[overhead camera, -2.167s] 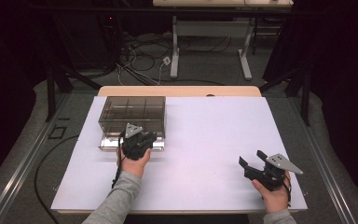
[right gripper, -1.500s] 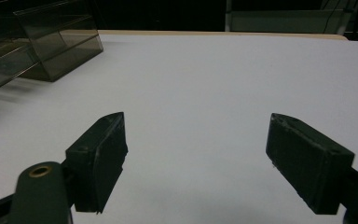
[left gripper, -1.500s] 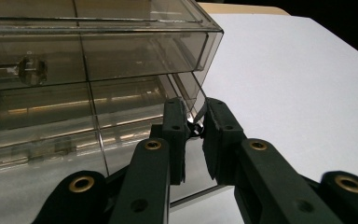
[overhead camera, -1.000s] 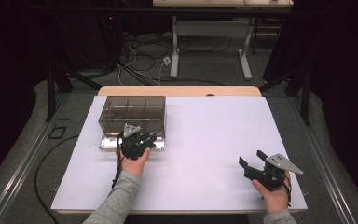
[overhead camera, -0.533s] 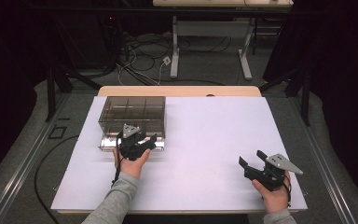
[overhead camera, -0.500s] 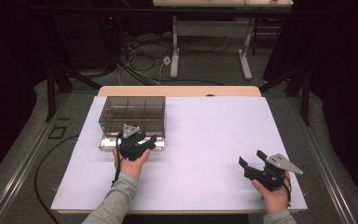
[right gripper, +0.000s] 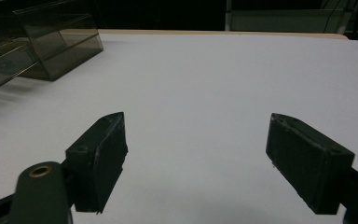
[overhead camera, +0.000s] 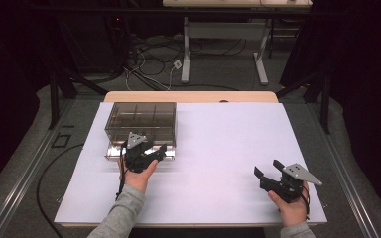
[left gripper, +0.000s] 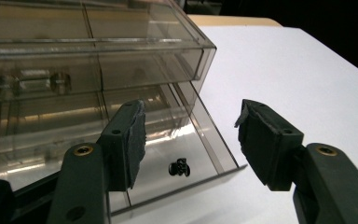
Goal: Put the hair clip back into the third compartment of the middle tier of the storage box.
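Left gripper (left gripper: 191, 140) jaws apart, hovering at the pulled-out drawer (left gripper: 200, 135) of the clear organizer box (overhead camera: 140, 121). Small black part (left gripper: 179, 167) lies on the drawer floor, just ahead and between the jaws. Right gripper (overhead camera: 275, 181) also agape, well apart; left is nearer.

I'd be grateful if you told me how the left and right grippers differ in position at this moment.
The left gripper reaches over the clear box's pulled-out drawer, where a small black part lies; the right gripper sits apart over bare white tabletop. Both have their jaws open, holding nothing.
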